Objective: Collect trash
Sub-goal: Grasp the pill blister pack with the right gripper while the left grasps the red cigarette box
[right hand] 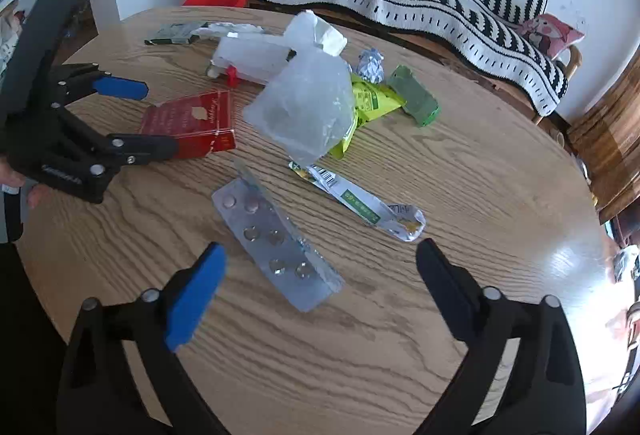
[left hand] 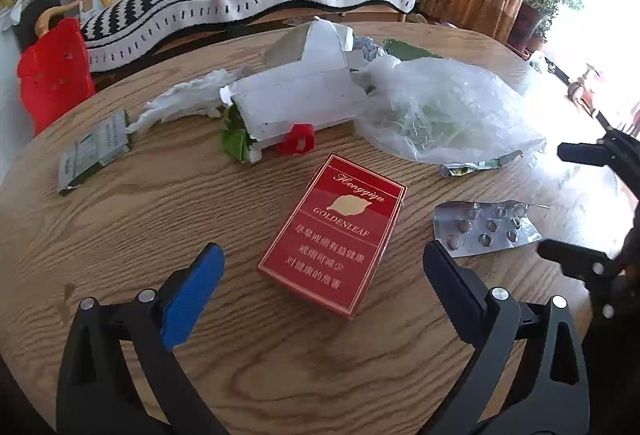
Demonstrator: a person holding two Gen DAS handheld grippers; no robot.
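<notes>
Left gripper (left hand: pixel 324 267): we hold it wide open over the red cigarette pack (left hand: pixel 332 235), one blue pad and one black finger on either side, gripping nothing
Right gripper (right hand: pixel 320 263): we hold it spread wide as well, its fingers flanking the pill blister (right hand: pixel 276 239) without touching it
Cigarette pack: flat glossy red carton with gold lettering and a leaf mark, lying face up on the table (left hand: pixel 120 219)
Pill blister: long silver foil strip with round bubbles, one edge curled upward, just beside the pack
Plastic bag (left hand: pixel 444 111): crumpled, thin and translucent, near the middle of the table, green showing through it
White carton (left hand: pixel 296 99): torn, boxy and matte, with a red cap at its lower edge, touching the bag
Wrappers: a torn foil sachet (right hand: pixel 360 203) beyond the blister; a dull grey-green packet (left hand: pixel 94 151) at the table's far left
Table: rounded top, pale wood with strong wavy grain
</notes>
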